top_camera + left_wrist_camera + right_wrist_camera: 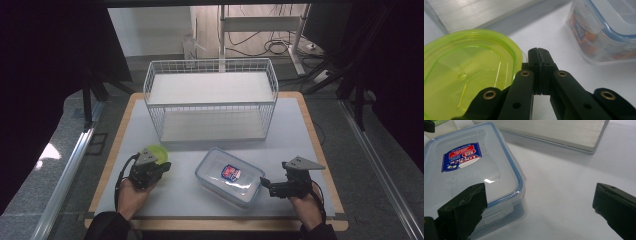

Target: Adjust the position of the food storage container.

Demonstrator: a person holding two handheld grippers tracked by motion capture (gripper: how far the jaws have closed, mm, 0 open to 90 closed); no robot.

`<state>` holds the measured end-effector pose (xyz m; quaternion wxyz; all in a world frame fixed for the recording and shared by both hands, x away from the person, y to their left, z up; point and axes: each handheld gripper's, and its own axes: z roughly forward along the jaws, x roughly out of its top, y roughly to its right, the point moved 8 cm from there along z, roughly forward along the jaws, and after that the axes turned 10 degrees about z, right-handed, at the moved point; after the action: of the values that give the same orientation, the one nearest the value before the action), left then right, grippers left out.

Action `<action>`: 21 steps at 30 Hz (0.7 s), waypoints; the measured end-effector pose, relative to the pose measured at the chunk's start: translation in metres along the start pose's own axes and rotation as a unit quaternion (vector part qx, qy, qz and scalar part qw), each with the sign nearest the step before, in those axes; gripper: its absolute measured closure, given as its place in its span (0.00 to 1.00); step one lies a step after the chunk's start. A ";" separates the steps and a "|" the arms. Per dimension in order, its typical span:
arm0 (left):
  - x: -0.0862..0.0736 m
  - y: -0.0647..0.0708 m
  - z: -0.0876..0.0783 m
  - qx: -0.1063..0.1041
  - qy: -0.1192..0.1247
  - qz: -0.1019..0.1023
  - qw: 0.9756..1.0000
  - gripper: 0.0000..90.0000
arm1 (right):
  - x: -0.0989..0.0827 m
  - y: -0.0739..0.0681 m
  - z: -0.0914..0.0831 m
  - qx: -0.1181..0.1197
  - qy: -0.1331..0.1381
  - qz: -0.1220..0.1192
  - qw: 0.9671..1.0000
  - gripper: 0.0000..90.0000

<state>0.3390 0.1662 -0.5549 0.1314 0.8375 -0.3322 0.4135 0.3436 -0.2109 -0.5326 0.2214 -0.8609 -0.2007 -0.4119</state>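
The left gripper [161,167], jaws pressed together on nothing, sits just beside the rim of the lime-green plastic lid [156,152], which lies flat on the white table mat [295,125] immediately ahead and to the left of its tips. The right gripper [266,184] stands wide open at the near right corner of the clear lock-lid food container [230,176]. The container's long axis runs diagonally from far left to near right, so the right hand looks better placed to take it.

green lid [158,152]: near half hidden under left gripper [161,169]
box label [230,173]: print too small to read
box [604,30]: cut by frame edge
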 end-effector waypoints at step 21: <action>-0.002 -0.021 -0.003 0.008 0.008 -0.023 1.000 0.96 | 0.002 -0.002 -0.001 -0.004 0.002 -0.003 1.000 0.00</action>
<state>0.3501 0.1837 -0.5531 0.1371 0.8426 -0.3085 0.4195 0.3432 -0.2097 -0.5295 0.2166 -0.8605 -0.2011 -0.4151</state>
